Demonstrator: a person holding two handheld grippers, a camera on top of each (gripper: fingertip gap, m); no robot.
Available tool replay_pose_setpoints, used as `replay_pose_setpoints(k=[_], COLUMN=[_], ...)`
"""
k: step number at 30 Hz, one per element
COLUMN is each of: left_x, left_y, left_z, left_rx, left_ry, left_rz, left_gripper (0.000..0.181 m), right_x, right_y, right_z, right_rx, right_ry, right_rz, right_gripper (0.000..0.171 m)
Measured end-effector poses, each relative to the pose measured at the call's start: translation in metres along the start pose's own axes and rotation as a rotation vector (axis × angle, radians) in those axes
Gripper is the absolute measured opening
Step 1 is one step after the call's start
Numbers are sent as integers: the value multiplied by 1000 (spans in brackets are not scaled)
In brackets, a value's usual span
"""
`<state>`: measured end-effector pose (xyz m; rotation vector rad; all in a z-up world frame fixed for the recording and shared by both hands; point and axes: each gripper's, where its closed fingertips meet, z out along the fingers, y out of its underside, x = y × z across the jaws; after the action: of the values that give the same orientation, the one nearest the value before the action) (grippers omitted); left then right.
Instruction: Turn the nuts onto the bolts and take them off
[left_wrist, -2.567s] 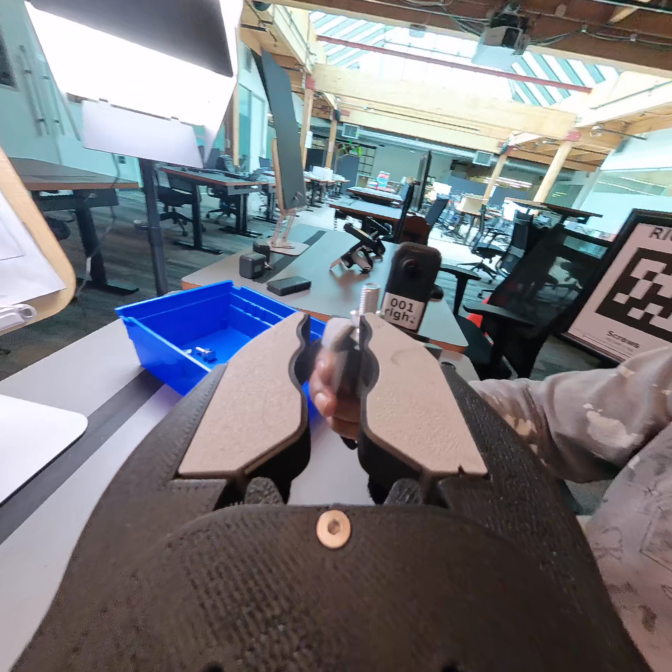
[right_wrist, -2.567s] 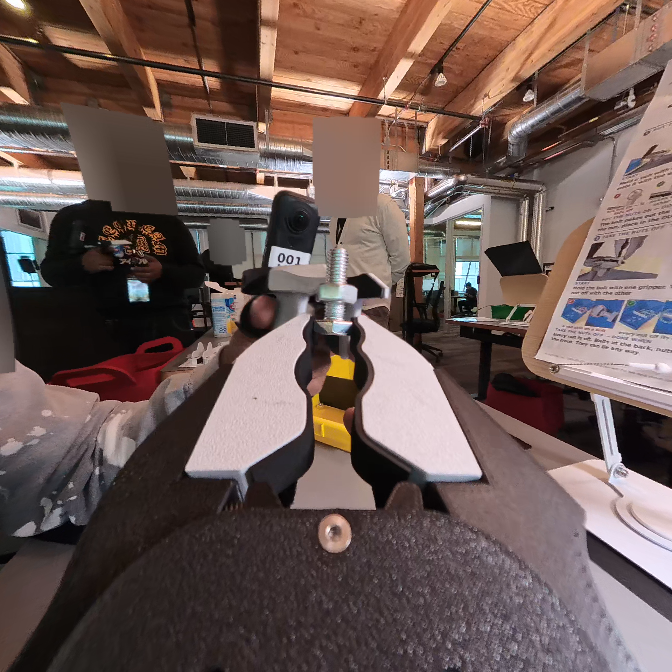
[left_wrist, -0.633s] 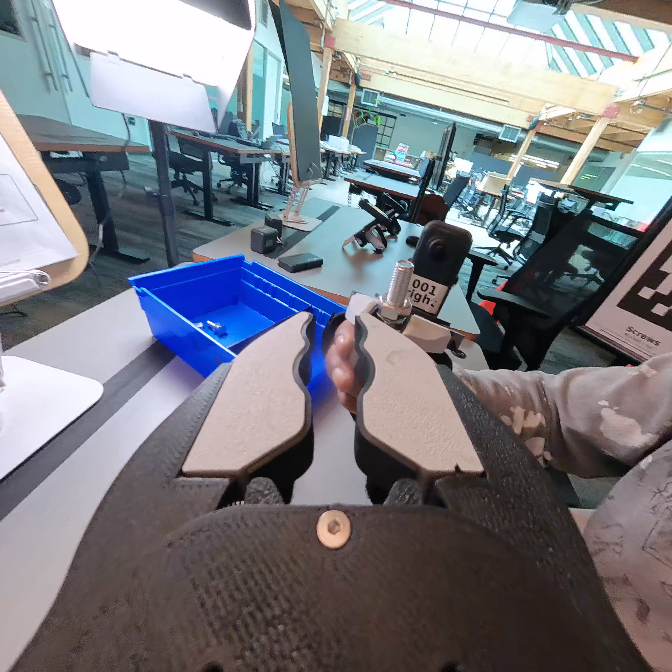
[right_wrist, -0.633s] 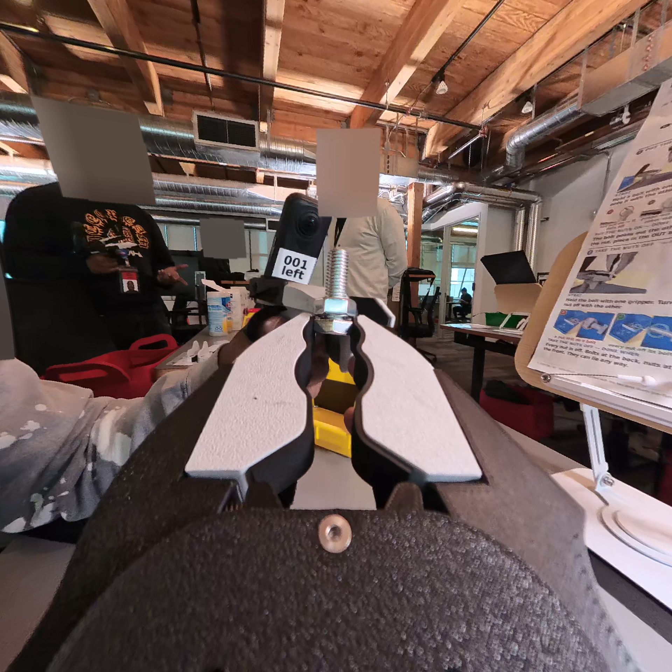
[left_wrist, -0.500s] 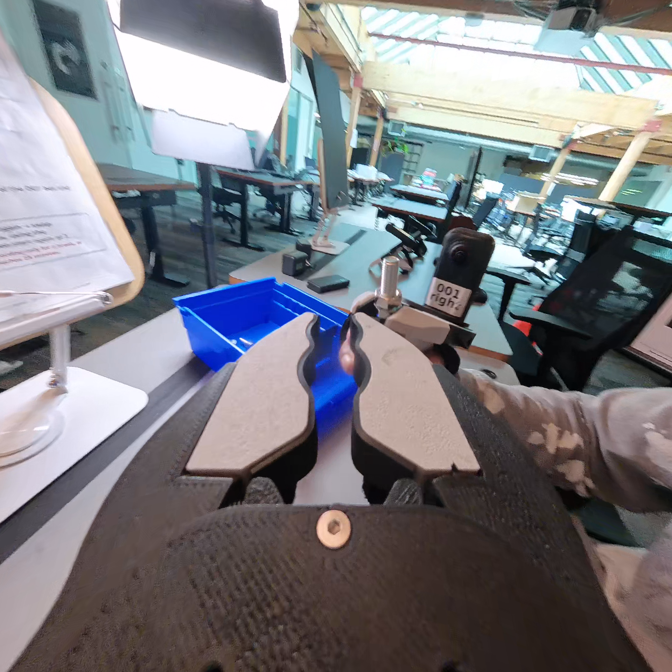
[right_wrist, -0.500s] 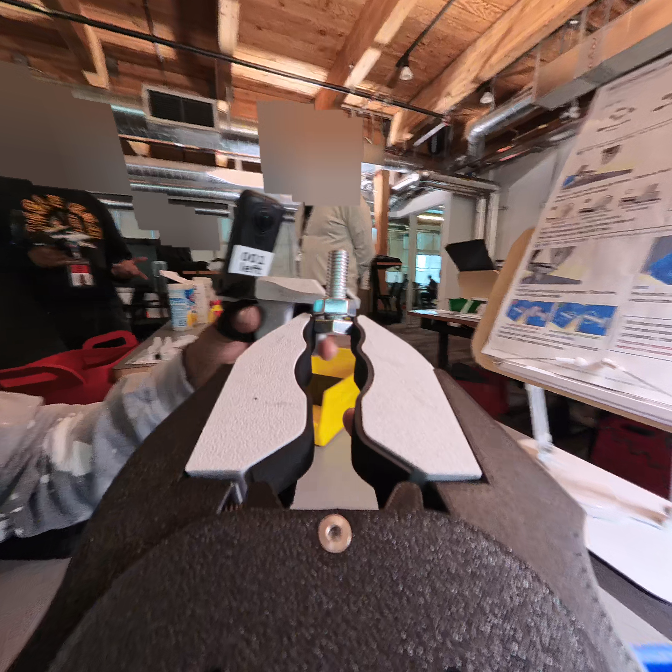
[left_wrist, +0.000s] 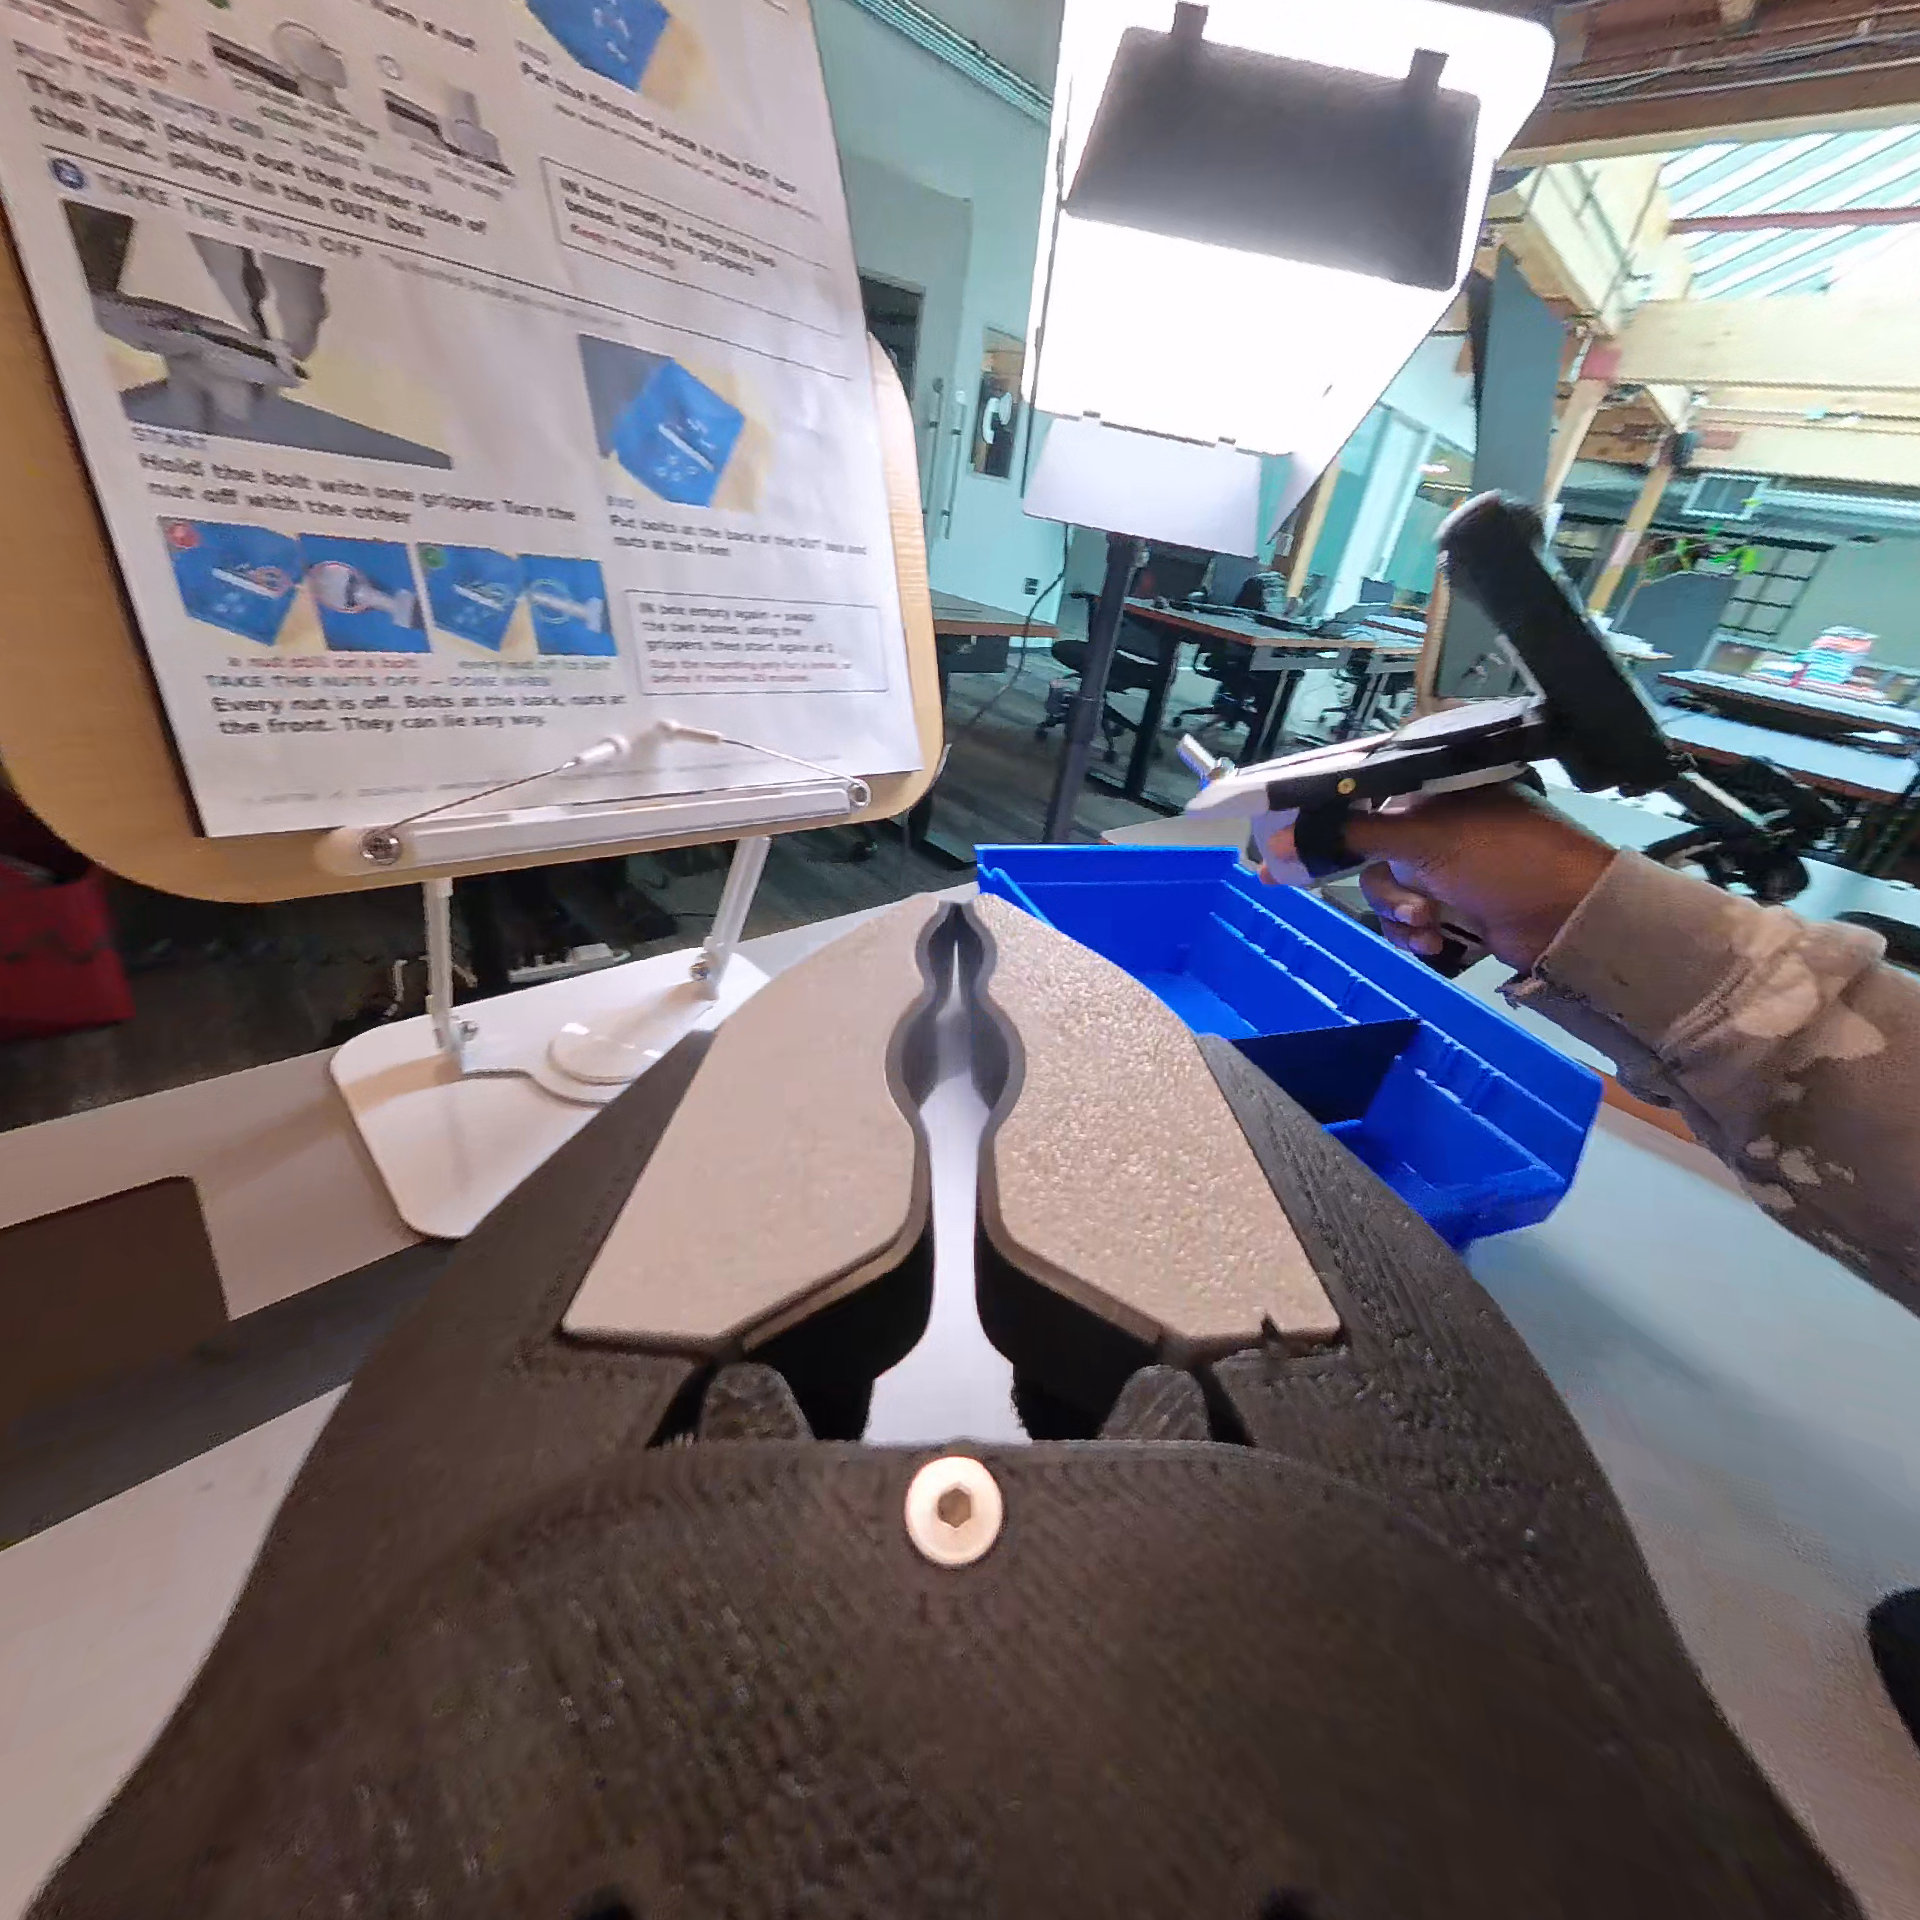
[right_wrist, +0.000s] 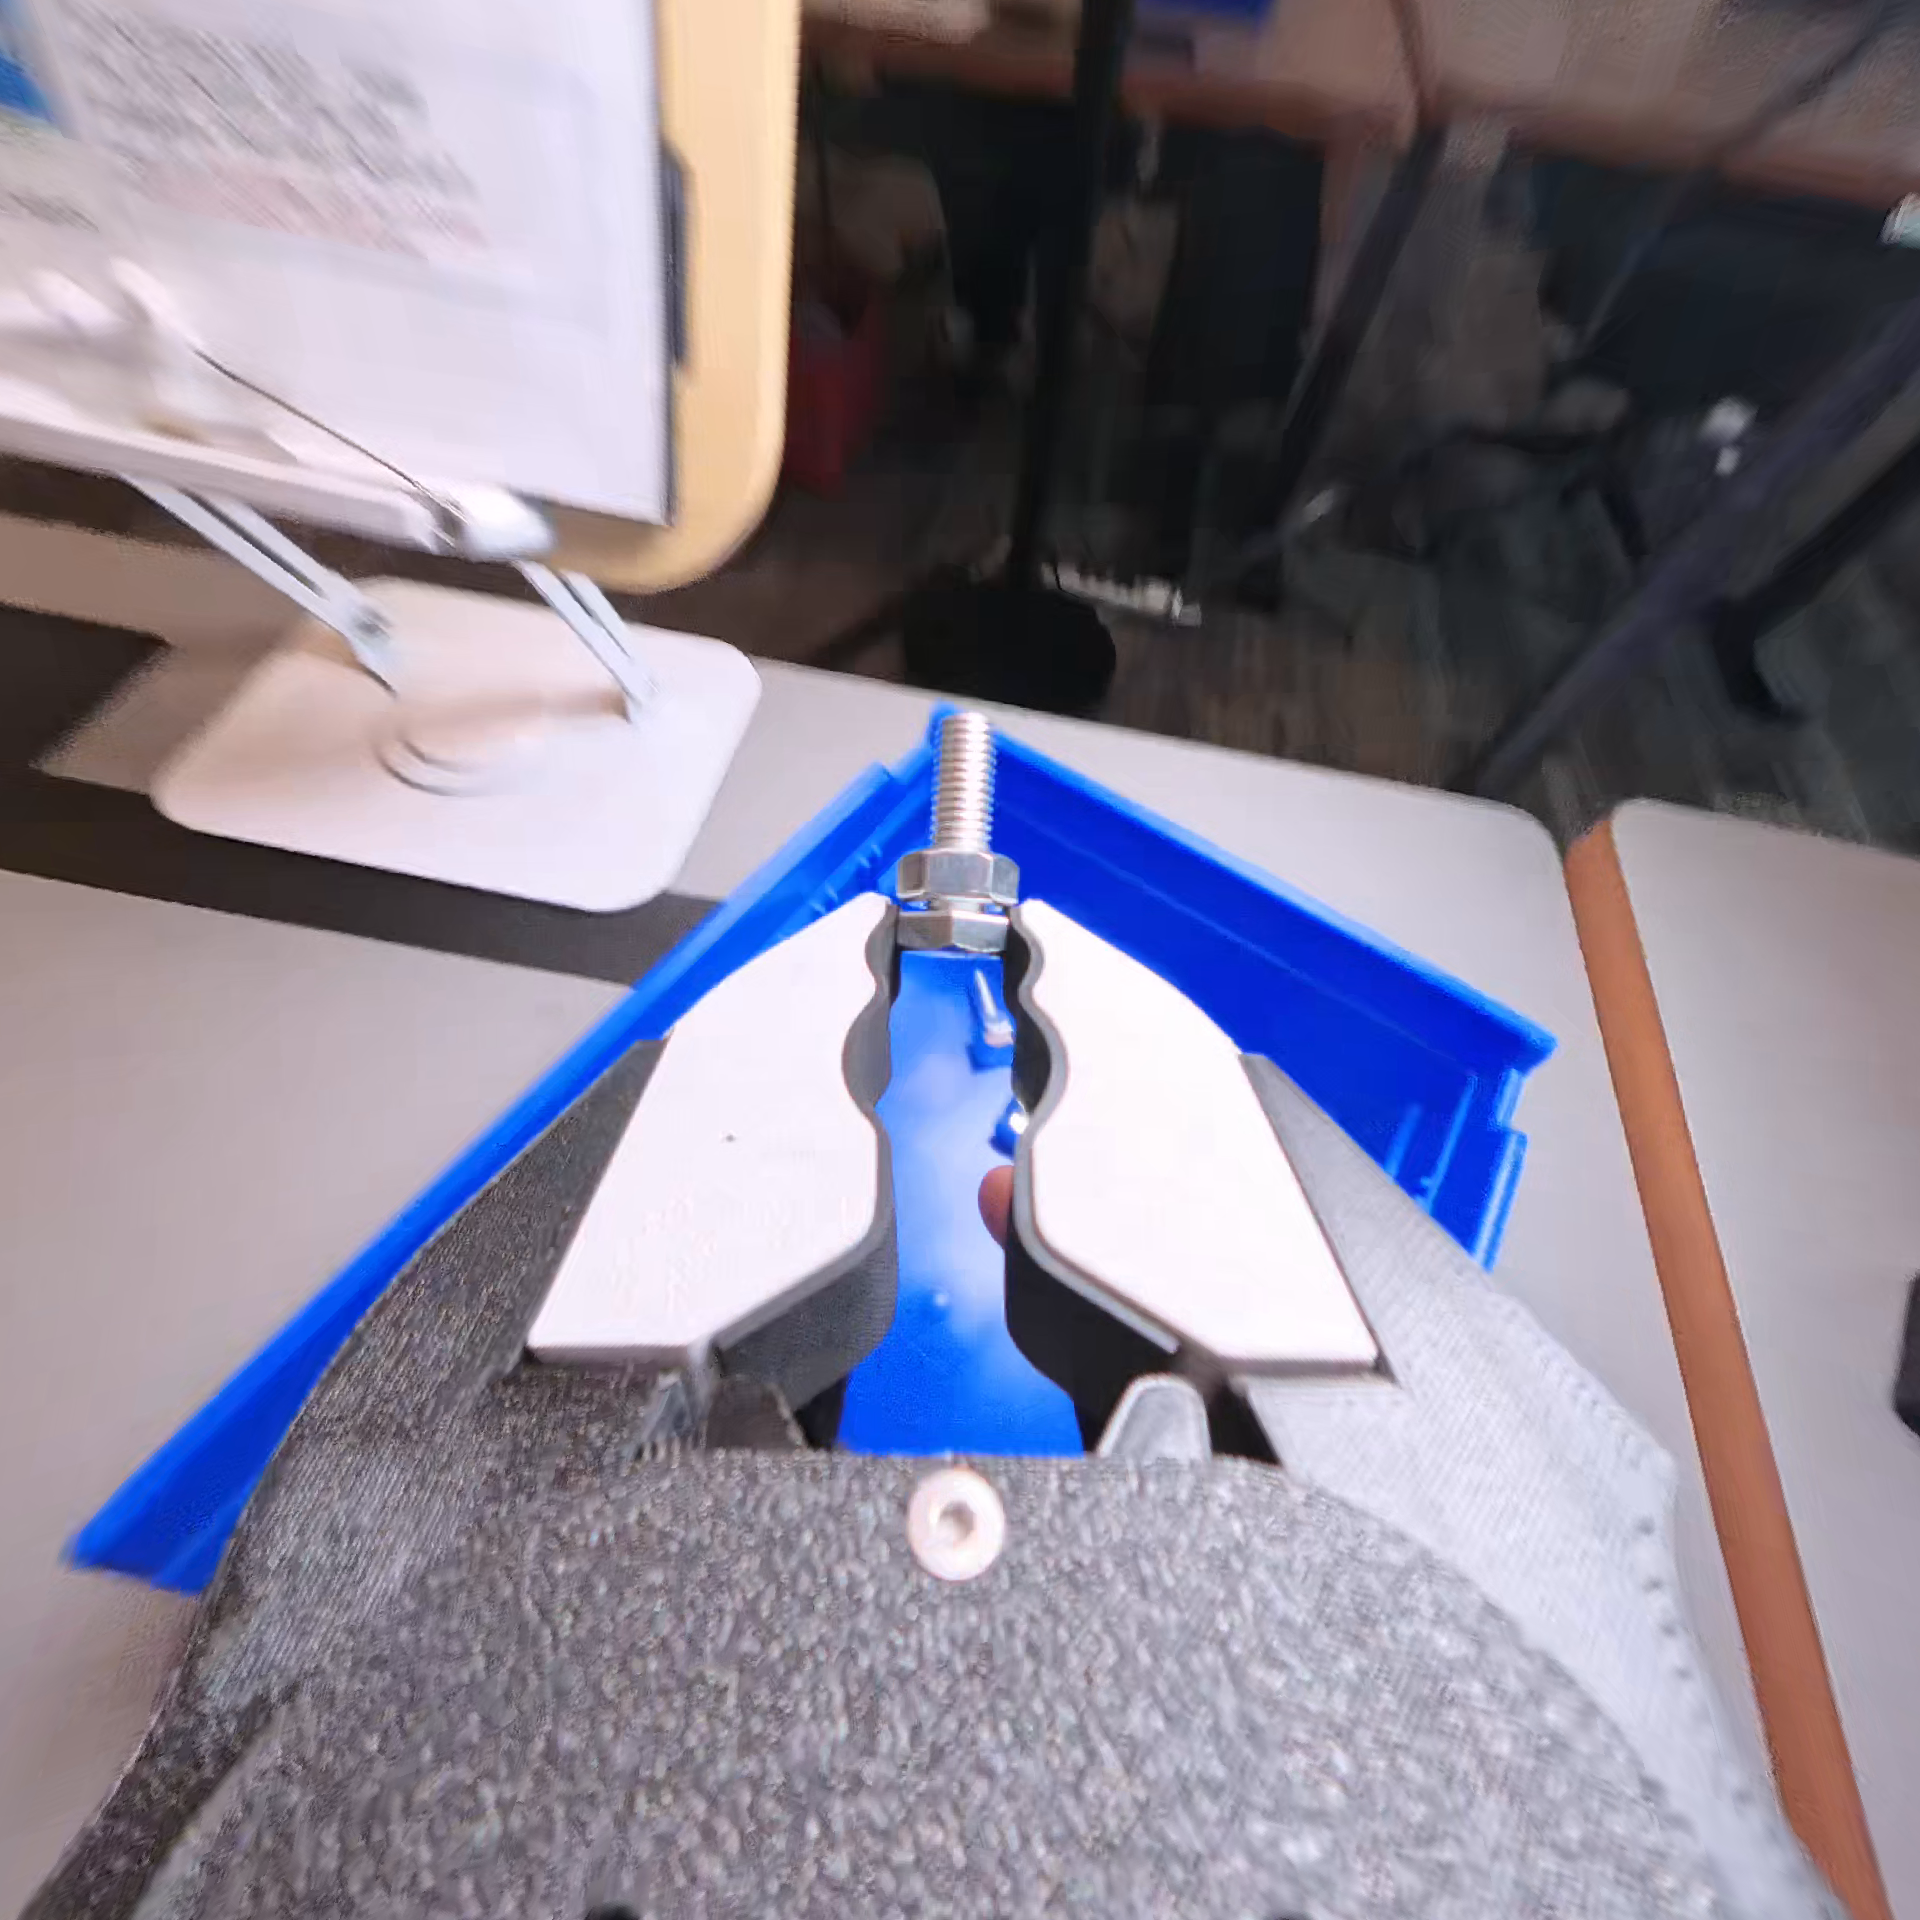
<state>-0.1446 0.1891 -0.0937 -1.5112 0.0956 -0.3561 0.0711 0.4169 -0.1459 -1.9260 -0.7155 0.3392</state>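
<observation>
We have the nut (right_wrist: 957, 876) threaded down the bolt (right_wrist: 960, 831); our right gripper (right_wrist: 953, 928) clamps its head above the blue bin's (right_wrist: 1278, 961) far corner, our left gripper (left_wrist: 955, 923) closed, empty; only dropping remains

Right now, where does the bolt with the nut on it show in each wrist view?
Left wrist view: upper right, only the bolt tip poking from the right hand-held gripper above the blue bin.
Right wrist view: top centre, bolt with nut held at the fingertips, over the bin.
Shared landmark: the white document stand.
</observation>
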Motion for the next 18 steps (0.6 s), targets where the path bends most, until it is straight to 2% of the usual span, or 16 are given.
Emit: replay_pose_setpoints(k=[3, 7, 13, 18], left_x=[-6, -12, -25, -37], left_y=[2, 9, 3, 0], left_z=[-1, 1, -2, -5], left_rx=[2, -8, 7, 13], left_ry=[-41, -77, -99, -115], left_rz=[24, 46, 43, 27], left_gripper=[0, 0, 1, 2], right_x=[25, 50, 63, 57], right_y=[40, 87, 129, 152], right_z=[37, 64, 80, 79], right_rx=[-245, -499, -676, -807], right_ry=[81, 171, 204, 141], right_rz=[-25, -48, 11, 86], right_gripper=[19, 19, 19, 19])
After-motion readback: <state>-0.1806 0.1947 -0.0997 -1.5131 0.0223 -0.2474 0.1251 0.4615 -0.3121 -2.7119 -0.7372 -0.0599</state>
